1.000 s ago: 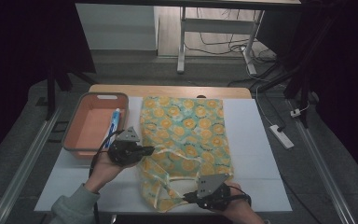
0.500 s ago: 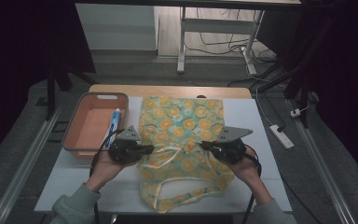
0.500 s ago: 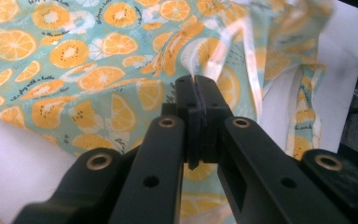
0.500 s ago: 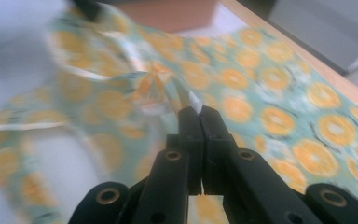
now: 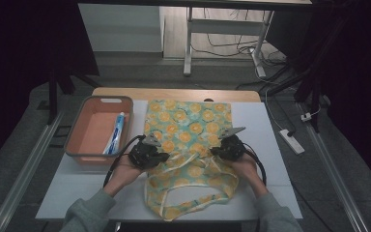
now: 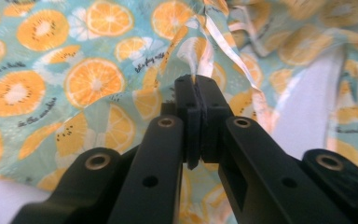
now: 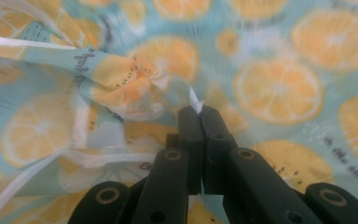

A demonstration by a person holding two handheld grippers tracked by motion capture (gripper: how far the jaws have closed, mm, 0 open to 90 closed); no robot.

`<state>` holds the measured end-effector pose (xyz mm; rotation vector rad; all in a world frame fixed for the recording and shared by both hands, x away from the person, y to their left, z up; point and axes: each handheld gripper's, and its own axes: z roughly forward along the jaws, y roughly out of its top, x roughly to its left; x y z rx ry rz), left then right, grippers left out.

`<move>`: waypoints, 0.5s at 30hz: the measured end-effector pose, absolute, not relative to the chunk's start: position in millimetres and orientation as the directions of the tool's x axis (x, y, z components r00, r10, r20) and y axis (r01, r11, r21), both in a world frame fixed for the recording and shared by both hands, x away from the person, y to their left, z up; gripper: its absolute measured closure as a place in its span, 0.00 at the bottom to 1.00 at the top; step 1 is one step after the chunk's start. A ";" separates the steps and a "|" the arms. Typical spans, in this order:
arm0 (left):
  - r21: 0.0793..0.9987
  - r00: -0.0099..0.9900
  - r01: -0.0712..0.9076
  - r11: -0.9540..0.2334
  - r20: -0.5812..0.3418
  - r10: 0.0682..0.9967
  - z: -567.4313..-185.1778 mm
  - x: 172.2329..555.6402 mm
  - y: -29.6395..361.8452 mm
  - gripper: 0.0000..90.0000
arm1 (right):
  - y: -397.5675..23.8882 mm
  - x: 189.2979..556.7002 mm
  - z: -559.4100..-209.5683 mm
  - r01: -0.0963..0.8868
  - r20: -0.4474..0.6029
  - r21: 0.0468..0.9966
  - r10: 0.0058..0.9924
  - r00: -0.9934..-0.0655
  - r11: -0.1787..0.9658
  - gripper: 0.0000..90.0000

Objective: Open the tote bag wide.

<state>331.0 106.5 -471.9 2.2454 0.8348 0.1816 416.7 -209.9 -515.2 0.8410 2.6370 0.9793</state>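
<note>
White table (image 5: 270,145), seen from above. A citrus-print fabric bag (image 5: 188,125) lies flat at its centre, the near end bunched, with looped handles (image 5: 183,205) toward the person. At left, touching no cloth, stands an orange basket (image 5: 77,140) holding what appears to be a toothpaste tube (image 5: 116,139). Left gripper (image 5: 162,157) and right gripper (image 5: 215,151) each have their jaws pressed together, pinching a fold of the bag's edge at opposite sides (image 6: 196,86) (image 7: 198,109).
</note>
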 end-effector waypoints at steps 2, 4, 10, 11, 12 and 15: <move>0.665 0.774 0.525 -0.531 -0.114 0.622 -477.2 336.2 103.0 0.97 | -211.6 418.0 -518.2 0.461 0.033 0.658 0.589 -0.808 0.595 0.97; 0.657 0.766 0.537 -0.529 -0.117 0.632 -482.9 341.2 99.3 0.97 | -212.6 418.1 -517.4 0.467 0.040 0.655 0.590 -0.807 0.594 0.90; 0.650 0.768 0.534 -0.541 -0.104 0.633 -485.9 342.2 96.7 0.96 | -214.5 396.1 -476.7 0.409 0.032 0.738 0.579 -0.815 0.536 0.49; 0.650 0.768 0.534 -0.541 -0.104 0.633 -485.9 342.2 96.7 0.96 | -213.2 389.6 -468.4 0.395 0.042 0.747 0.555 -0.830 0.534 0.45; 0.650 0.766 0.535 -0.539 -0.106 0.634 -486.1 342.4 96.8 0.96 | -209.9 383.2 -462.0 0.385 0.039 0.743 0.538 -0.842 0.548 0.41; 0.650 0.765 0.539 -0.537 -0.110 0.634 -486.9 342.9 96.8 0.96 | -199.6 373.1 -457.6 0.361 0.027 0.722 0.498 -0.867 0.590 0.34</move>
